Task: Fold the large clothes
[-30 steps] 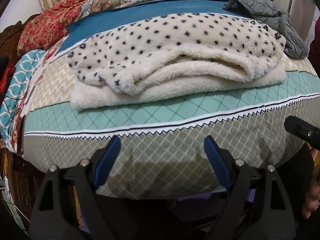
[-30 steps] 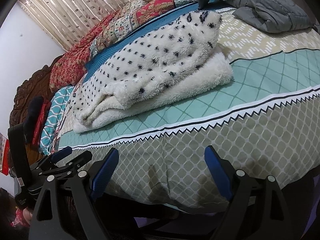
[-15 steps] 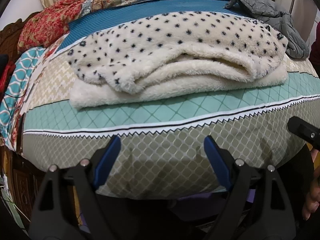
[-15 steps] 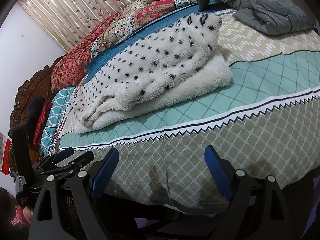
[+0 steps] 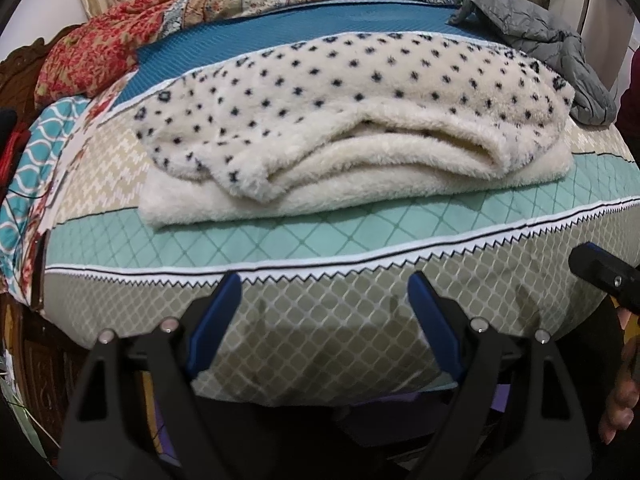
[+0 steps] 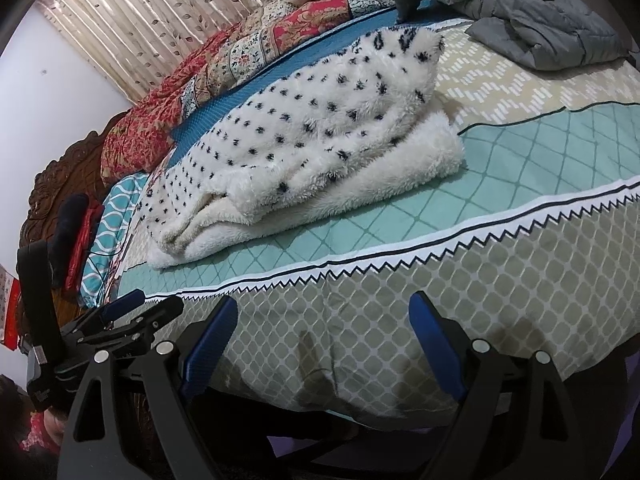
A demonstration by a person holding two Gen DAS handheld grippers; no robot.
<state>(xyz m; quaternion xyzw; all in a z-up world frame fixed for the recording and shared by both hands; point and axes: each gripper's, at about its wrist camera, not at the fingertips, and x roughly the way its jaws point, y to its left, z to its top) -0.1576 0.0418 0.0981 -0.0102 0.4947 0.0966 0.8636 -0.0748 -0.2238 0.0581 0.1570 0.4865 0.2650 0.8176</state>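
Note:
A thick white fleece garment with black dots (image 5: 352, 120) lies folded in layers on the bed, its plain fleece lining showing along the near edge. In the right wrist view the same garment (image 6: 312, 136) stretches from the left toward the far right. My left gripper (image 5: 325, 284) hovers over the bed's near edge, short of the garment, open with nothing between its blue pads. My right gripper (image 6: 324, 304) stands the same way further right, open and empty. The left gripper (image 6: 152, 304) also shows at the lower left of the right wrist view.
The bed sheet (image 5: 320, 240) has a teal band and a beige lattice band that hangs over the near edge. A crumpled grey jacket (image 6: 520, 8) lies at the far right. A red patterned quilt (image 5: 200, 12) is heaped along the far side. A carved wooden headboard (image 6: 60, 184) stands at the left.

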